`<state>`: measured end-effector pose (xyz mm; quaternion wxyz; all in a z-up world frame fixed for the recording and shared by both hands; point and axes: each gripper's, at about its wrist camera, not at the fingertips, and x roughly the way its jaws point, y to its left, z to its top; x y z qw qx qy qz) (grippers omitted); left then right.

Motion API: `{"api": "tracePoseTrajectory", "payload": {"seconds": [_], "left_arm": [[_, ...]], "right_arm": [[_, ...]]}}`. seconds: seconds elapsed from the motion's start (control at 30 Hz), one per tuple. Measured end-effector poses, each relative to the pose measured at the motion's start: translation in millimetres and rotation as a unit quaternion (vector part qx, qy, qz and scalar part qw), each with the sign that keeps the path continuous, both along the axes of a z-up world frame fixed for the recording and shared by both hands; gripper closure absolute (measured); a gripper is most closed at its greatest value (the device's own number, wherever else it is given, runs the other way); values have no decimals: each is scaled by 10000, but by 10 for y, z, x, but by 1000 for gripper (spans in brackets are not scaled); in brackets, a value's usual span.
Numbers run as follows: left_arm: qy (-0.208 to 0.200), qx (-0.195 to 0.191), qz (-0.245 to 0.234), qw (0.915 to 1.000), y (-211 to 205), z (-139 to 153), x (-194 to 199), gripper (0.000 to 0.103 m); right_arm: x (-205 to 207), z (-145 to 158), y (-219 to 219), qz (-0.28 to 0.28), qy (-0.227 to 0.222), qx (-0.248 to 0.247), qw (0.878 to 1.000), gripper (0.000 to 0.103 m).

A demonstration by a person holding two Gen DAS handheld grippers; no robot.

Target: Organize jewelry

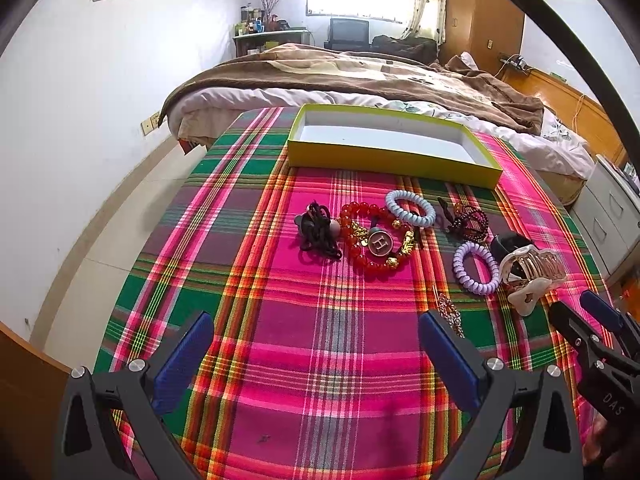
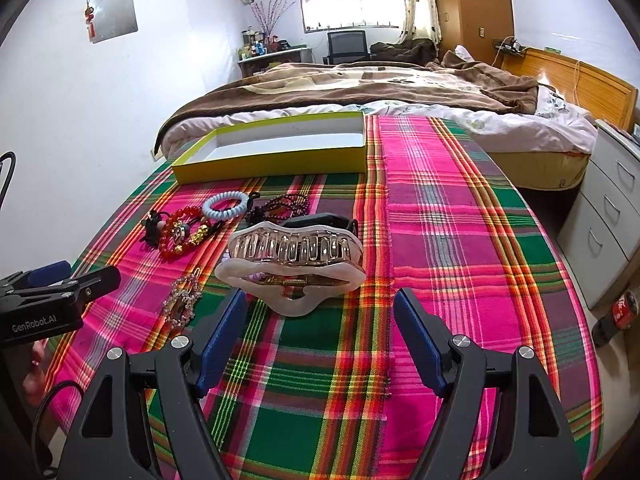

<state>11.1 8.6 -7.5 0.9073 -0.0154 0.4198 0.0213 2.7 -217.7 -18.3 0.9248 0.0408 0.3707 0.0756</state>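
A yellow-green box [image 1: 384, 162] with a white inside stands empty at the table's far side; it also shows in the right wrist view [image 2: 276, 162]. In front of it lie a red bead bracelet [image 1: 370, 262], black hair ties [image 1: 316, 232], a blue coil tie [image 1: 410, 208], a purple coil tie [image 1: 476, 266], dark beads [image 1: 470, 220] and a rhinestone clip [image 2: 182, 300]. A large pale claw clip [image 2: 290, 264] lies just beyond my open right gripper [image 2: 320, 320]. My left gripper [image 1: 316, 340] is open and empty, nearer than the jewelry.
The table wears a plaid pink, green and red cloth [image 2: 440, 220]. A bed [image 2: 360, 84] with a brown blanket lies behind it. White drawers [image 2: 608, 216] stand at the right, with a cola bottle [image 2: 620, 312] on the floor.
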Motion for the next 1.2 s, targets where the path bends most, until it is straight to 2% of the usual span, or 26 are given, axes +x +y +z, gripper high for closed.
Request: {"api": "tracePoseTrajectory", "payload": {"seconds": [0.93,1.2], "left_arm": [[13,-25,8,10000,16,-2,-12,0],[39,-791,-35,9969,211,-35,11,0]], "right_arm": [[7,-9,19,84,-54,47,9999,27],[35,28,-184,232,-302,273,9989,27]]}}
